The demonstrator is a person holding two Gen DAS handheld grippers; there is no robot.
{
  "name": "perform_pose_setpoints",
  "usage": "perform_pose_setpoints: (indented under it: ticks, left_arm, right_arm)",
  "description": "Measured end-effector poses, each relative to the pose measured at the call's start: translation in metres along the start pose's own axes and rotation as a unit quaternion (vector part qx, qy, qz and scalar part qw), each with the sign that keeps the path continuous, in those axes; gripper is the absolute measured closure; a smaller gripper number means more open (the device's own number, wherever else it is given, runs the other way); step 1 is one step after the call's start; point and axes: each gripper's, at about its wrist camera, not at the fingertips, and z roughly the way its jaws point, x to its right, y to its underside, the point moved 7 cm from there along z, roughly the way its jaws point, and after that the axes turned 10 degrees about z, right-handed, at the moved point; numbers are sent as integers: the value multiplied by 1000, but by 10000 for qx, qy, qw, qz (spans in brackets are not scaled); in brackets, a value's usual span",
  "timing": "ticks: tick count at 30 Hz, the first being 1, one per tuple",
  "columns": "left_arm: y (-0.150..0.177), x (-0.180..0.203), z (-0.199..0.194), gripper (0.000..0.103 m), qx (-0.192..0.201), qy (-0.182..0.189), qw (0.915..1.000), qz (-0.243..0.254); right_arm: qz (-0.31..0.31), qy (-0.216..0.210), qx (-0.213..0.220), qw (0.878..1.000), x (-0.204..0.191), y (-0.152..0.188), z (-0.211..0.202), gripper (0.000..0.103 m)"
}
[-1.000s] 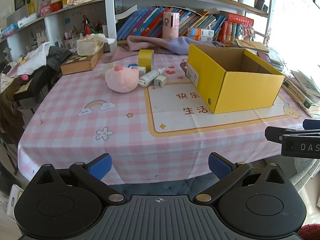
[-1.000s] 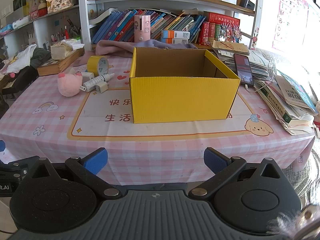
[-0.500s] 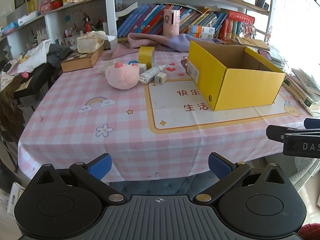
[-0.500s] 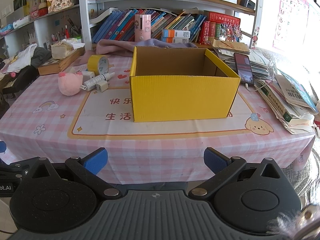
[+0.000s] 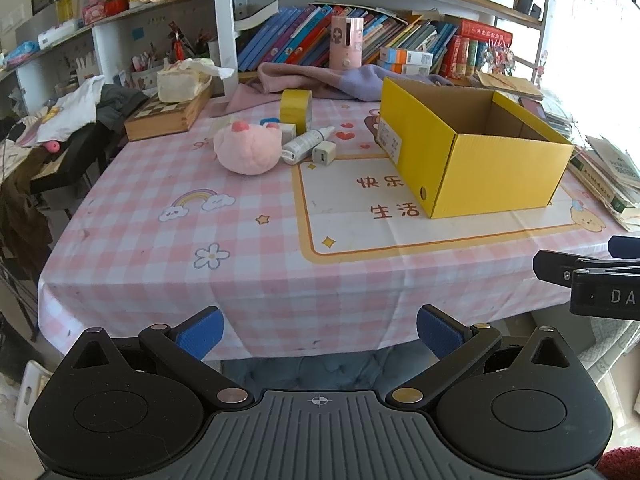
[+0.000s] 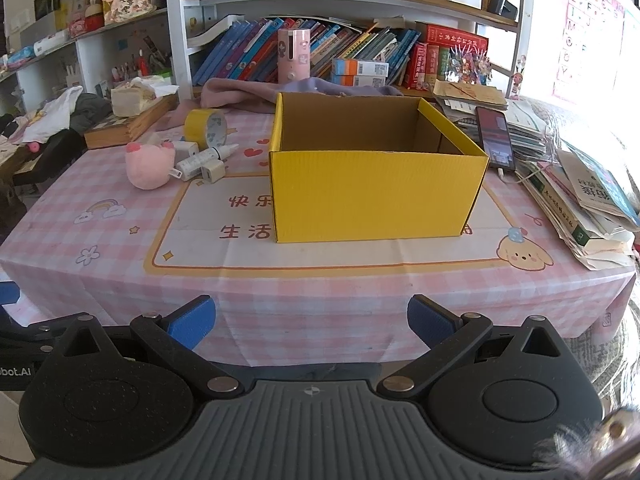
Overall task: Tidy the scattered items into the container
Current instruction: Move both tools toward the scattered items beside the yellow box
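Both-handed start: left gripper and right gripper hover short of the bench, jaws wide, empty. Best taken first — the pink plush, squeezed gently, then lifted clear over the yellow box wall.

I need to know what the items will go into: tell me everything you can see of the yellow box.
The yellow box is open-topped corrugated cardboard, yellow outside and plain brown inside, with nothing visible in the part of its interior that shows. It stands upright on the pink checked tablecloth, partly over the printed cream panel. A white label sits on its left end, with a small round hole near the lower corner. Neither gripper touches it.
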Motion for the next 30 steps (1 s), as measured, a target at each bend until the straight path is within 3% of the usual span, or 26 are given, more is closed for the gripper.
perform_pose_setpoints:
  ticks: [14, 30]
  left_arm:
    - [4, -6, -4, 0, -36, 23, 9999, -95]
    - [15, -24, -12, 0, -7, 24, 9995, -301]
  right_arm:
    - [-165, -256, -69, 9995, -11, 0, -4, 3]
    - [-292, -602, -182, 9976, -36, 2, -4, 18]
